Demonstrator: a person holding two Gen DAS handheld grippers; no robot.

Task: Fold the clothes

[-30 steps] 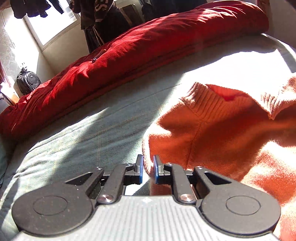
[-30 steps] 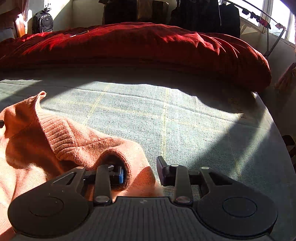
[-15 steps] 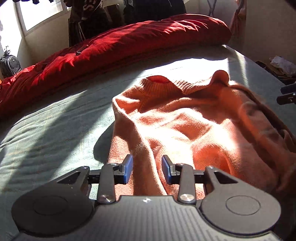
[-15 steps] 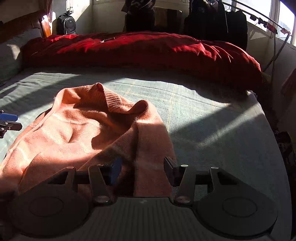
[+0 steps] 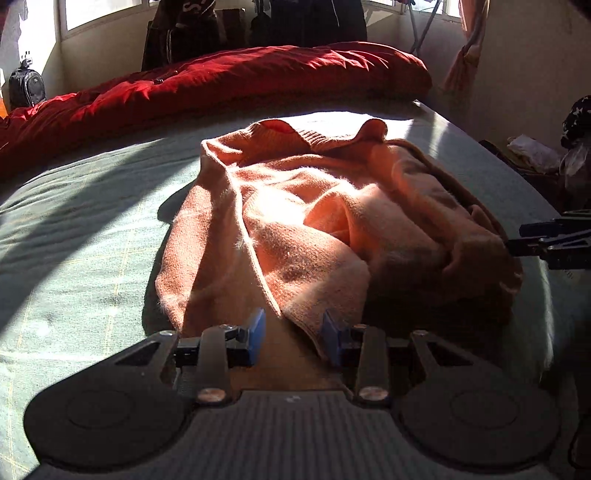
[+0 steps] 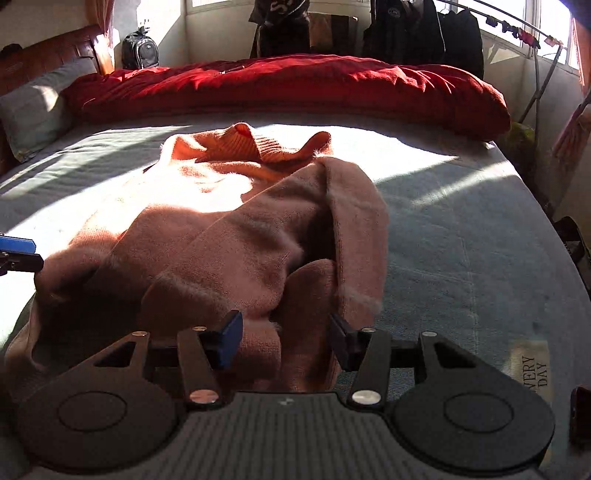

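The left gripper [image 5: 293, 336] hovered low at the near edge of the orange sweater [image 5: 314, 221], its blue-padded fingers [image 5: 256, 334] wide apart with a fold of hem lying between them, nothing pinched. The right gripper [image 6: 284, 341] sat likewise at the near end, fingers [image 6: 231, 338] spread wide over a bunched sleeve, gripping nothing. The sweater lay crumpled on the grey-green bed [image 6: 461, 240], ribbed collar [image 6: 258, 144] pointing away, partly sunlit. Beyond it a red duvet [image 6: 295, 88] stretched along the far side of the bed, with a black backpack [image 6: 140, 50] and dark hanging clothes [image 6: 424, 33] behind.
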